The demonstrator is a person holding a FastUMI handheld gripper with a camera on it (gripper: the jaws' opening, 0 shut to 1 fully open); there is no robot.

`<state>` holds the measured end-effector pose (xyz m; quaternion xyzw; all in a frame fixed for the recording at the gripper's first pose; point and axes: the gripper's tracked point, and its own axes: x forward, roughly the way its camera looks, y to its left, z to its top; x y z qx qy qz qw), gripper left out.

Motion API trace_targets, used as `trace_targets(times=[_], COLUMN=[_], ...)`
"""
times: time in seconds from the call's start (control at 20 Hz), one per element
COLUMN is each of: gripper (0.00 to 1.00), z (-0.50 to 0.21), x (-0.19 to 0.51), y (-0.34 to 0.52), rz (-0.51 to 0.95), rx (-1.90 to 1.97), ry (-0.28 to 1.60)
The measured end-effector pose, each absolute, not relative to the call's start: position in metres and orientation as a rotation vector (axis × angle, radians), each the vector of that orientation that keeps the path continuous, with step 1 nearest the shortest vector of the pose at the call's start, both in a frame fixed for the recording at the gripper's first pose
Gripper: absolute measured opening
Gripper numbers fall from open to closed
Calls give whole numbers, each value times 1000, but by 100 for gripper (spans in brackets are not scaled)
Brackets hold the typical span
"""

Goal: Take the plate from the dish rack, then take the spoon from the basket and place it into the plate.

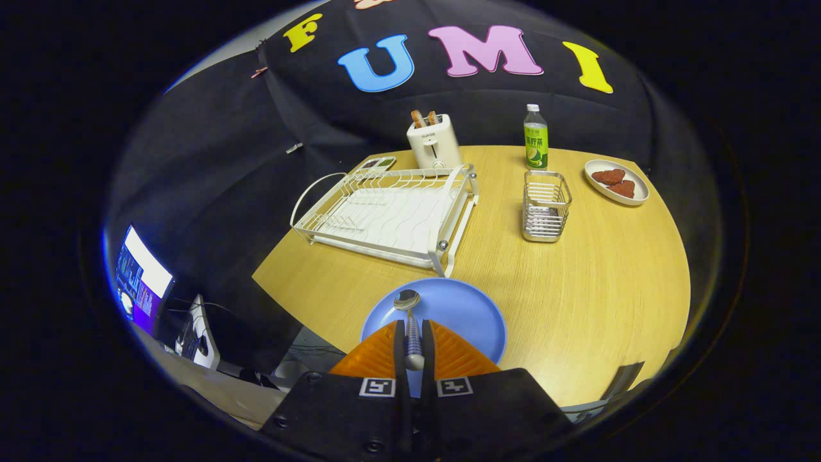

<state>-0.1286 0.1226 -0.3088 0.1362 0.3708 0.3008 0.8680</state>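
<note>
A blue plate [462,314] lies on the wooden table near its front edge, right under my fingers. My gripper [412,333] is shut on a spoon [408,307] by its handle; the metal bowl end points ahead, over the plate. I cannot tell whether the spoon touches the plate. The white wire dish rack [385,215] stands beyond the plate with no dishes in it. The small metal wire basket [546,206] stands beyond and to the right.
A white toaster [434,142] with bread stands behind the rack. A green-labelled bottle [535,138] is behind the basket. A white oval dish [617,181] with red pieces sits at the far right. A lit monitor [141,279] is off the table, low left.
</note>
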Motion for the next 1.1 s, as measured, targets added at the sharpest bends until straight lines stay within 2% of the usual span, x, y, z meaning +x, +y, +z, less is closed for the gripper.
trace_targets(times=[0.4, 0.75, 0.8, 0.85, 0.9, 0.95, 1.05, 1.1], gripper=[10, 21, 34, 42, 58, 66, 74, 83], z=[-358, -407, -407, -407, -405, -406, -403, -401], x=[-138, -144, -141, -140, -138, -137, -135, -133], y=[133, 120, 119, 118, 118, 117, 115, 114], rz=[687, 613, 599, 590, 585, 578, 570, 563], rx=[238, 112, 111, 111, 113, 114, 120, 120], ry=[839, 943, 943, 939, 935, 935, 936, 937])
